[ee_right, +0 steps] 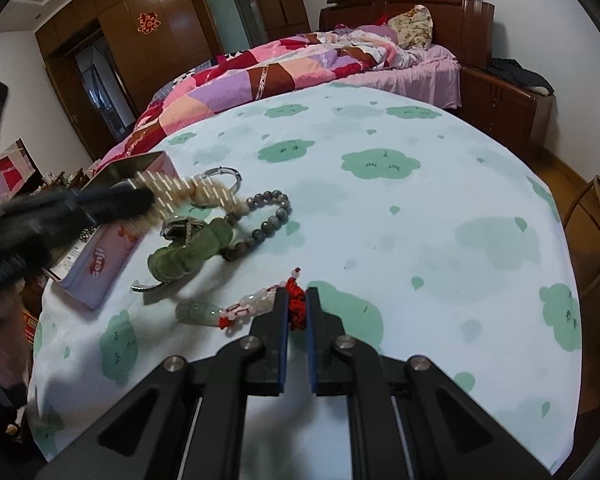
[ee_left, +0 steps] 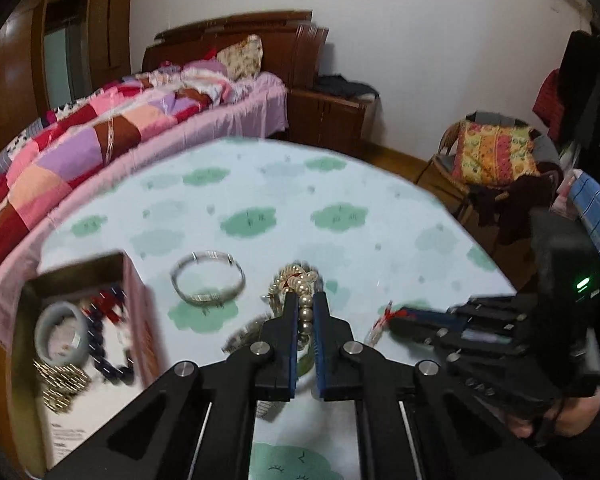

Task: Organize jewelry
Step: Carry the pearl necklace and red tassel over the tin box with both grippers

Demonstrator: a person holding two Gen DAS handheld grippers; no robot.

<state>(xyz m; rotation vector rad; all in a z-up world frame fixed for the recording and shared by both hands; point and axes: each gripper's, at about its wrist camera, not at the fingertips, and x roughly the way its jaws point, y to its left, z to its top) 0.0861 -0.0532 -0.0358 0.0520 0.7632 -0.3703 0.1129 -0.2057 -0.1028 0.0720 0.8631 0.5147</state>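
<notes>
My left gripper [ee_left: 305,300] is shut on a pearl necklace [ee_left: 300,280], lifted over the table; it shows blurred in the right wrist view [ee_right: 148,200] with the pearls [ee_right: 204,194]. My right gripper [ee_right: 298,300] is shut on the red cord [ee_right: 296,300] of a jade pendant [ee_right: 196,313] with pink beads, lying on the cloth; it shows in the left wrist view [ee_left: 396,318]. An open box [ee_left: 24,320] at the left holds a pale bangle [ee_left: 62,338], dark beads [ee_left: 100,340] and gold pieces. A silver bangle [ee_left: 208,284] lies beside it.
A green bracelet [ee_right: 188,250], a grey bead bracelet [ee_right: 268,216] and a small watch-like piece [ee_right: 180,226] lie near the box [ee_right: 112,256]. The round table has a cloud-print cloth [ee_right: 380,200]. A bed [ee_right: 300,60] stands behind, a wicker chair [ee_left: 484,152] to the right.
</notes>
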